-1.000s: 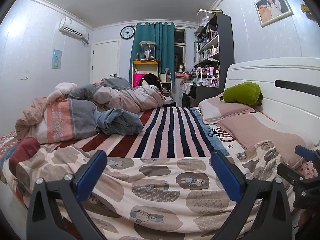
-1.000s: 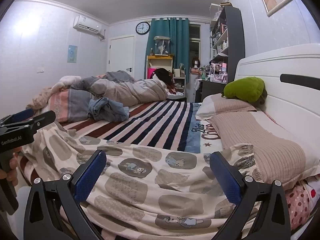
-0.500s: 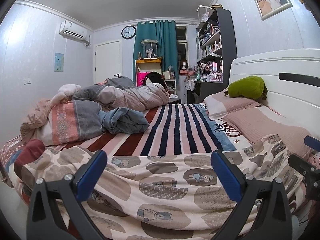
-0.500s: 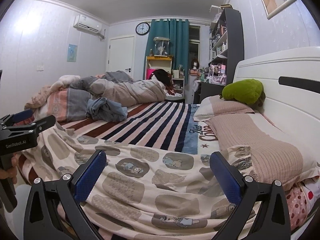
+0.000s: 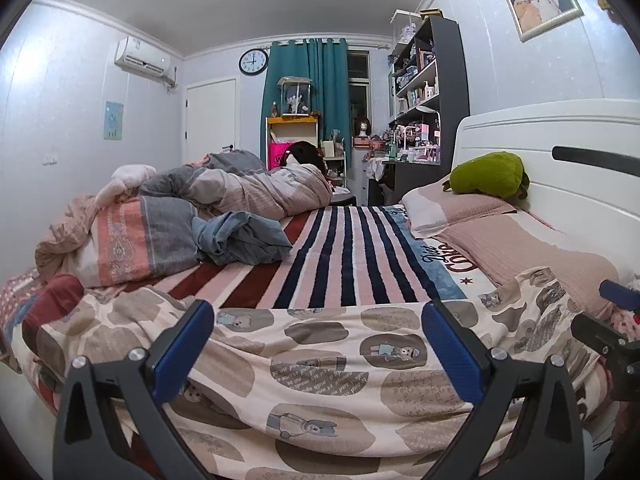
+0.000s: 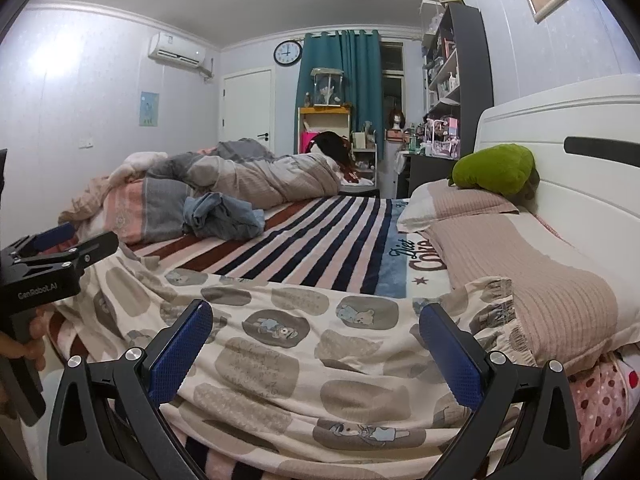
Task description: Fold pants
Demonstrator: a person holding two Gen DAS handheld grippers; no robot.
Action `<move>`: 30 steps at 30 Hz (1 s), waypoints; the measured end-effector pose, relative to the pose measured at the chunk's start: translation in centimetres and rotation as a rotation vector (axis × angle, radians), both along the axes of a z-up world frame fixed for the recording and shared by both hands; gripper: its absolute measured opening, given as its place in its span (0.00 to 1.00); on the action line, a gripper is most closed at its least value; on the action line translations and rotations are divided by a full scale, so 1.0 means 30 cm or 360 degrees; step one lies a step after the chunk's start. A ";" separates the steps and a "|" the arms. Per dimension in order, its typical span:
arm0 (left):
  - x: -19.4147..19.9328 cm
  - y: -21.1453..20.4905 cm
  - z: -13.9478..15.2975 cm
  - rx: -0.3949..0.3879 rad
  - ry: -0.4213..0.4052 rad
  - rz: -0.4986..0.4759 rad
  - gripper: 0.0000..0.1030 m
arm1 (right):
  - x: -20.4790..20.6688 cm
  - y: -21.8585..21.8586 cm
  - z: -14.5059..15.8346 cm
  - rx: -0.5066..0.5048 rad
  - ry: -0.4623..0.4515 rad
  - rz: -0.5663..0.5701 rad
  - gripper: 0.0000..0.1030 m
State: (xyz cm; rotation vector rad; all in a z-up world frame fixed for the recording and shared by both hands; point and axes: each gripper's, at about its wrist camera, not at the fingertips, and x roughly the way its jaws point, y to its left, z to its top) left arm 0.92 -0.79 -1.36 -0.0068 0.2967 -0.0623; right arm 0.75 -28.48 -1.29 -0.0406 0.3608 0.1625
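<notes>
Cream pyjama pants printed with brown patches and small bears lie spread flat across the near edge of the bed. Their gathered waistband rests against the pink pillow on the right. My left gripper hovers open just above the pants' left half, with nothing between its blue pads. Open too, my right gripper hangs over the pants nearer the waistband. The left gripper also shows at the right wrist view's left edge, held by a hand. The right gripper shows at the left wrist view's right edge.
A striped blanket covers the bed's middle. A crumpled blue garment and a heaped duvet lie at the far left. Pink pillows and a green plush line the white headboard on the right.
Both grippers have drifted slightly along the bed's near edge, and the views have shifted a little. The pants lie as before and both stay open.
</notes>
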 end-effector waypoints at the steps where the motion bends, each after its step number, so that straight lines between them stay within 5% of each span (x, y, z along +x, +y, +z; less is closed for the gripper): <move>1: 0.000 0.004 0.000 -0.0020 0.0007 -0.0009 0.99 | 0.000 -0.001 -0.001 -0.0001 0.0003 -0.0005 1.00; 26: 0.012 -0.002 -0.038 -0.0048 0.0068 -0.0047 0.99 | -0.007 -0.081 -0.033 0.0135 0.0034 -0.0069 0.99; 28: 0.015 0.001 -0.039 -0.0055 0.0074 -0.0051 0.99 | -0.008 -0.095 -0.037 0.0150 0.0038 -0.0074 0.95; 30: 0.018 0.008 -0.046 -0.0058 0.0077 -0.0054 0.99 | -0.005 -0.107 -0.043 0.0150 0.0052 -0.0085 0.78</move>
